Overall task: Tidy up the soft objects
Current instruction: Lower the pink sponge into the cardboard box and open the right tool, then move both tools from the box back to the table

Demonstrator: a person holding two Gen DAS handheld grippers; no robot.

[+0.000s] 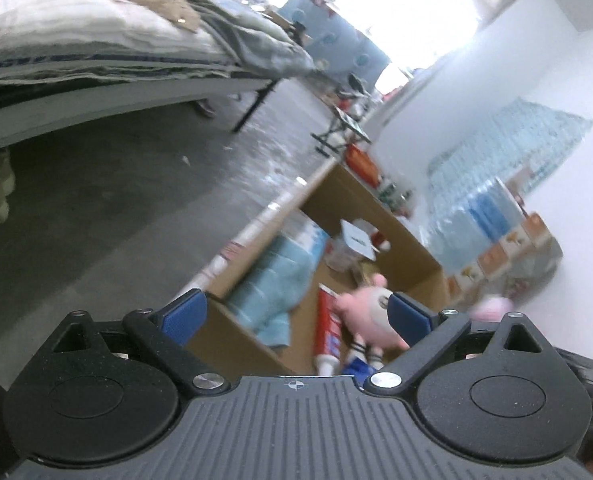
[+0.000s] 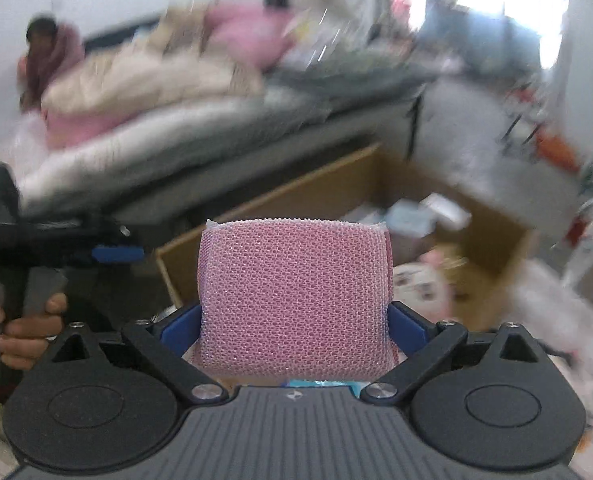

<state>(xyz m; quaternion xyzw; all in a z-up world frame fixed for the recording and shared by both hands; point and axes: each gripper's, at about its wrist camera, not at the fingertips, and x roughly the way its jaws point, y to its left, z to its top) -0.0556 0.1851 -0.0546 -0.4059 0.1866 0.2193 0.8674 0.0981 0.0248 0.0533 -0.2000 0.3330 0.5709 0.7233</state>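
My right gripper (image 2: 294, 322) is shut on a pink mesh sponge (image 2: 294, 292), whose block stands upright between the blue pads (image 2: 408, 328). Behind it lies an open cardboard box (image 2: 280, 204), blurred. My left gripper (image 1: 296, 310) is open with nothing between its fingers and hangs over the same cardboard box (image 1: 360, 204). Inside that box lie a pink plush toy (image 1: 370, 312), a folded light-blue towel (image 1: 272, 280) and a red-and-white tube (image 1: 328, 328). The right wrist view also catches the left gripper (image 2: 116, 255) at the left edge, held by a hand (image 2: 28, 332).
A bed (image 1: 76, 40) piled with beige and pink bedding runs along the left, with grey floor (image 1: 136, 200) between it and the box. Shrink-wrapped water bottles (image 1: 496, 184) and cartons stand against the white wall. A small folding table (image 1: 340, 124) stands farther back. A blurred figure in dark red (image 2: 48, 56) is beside the bed.
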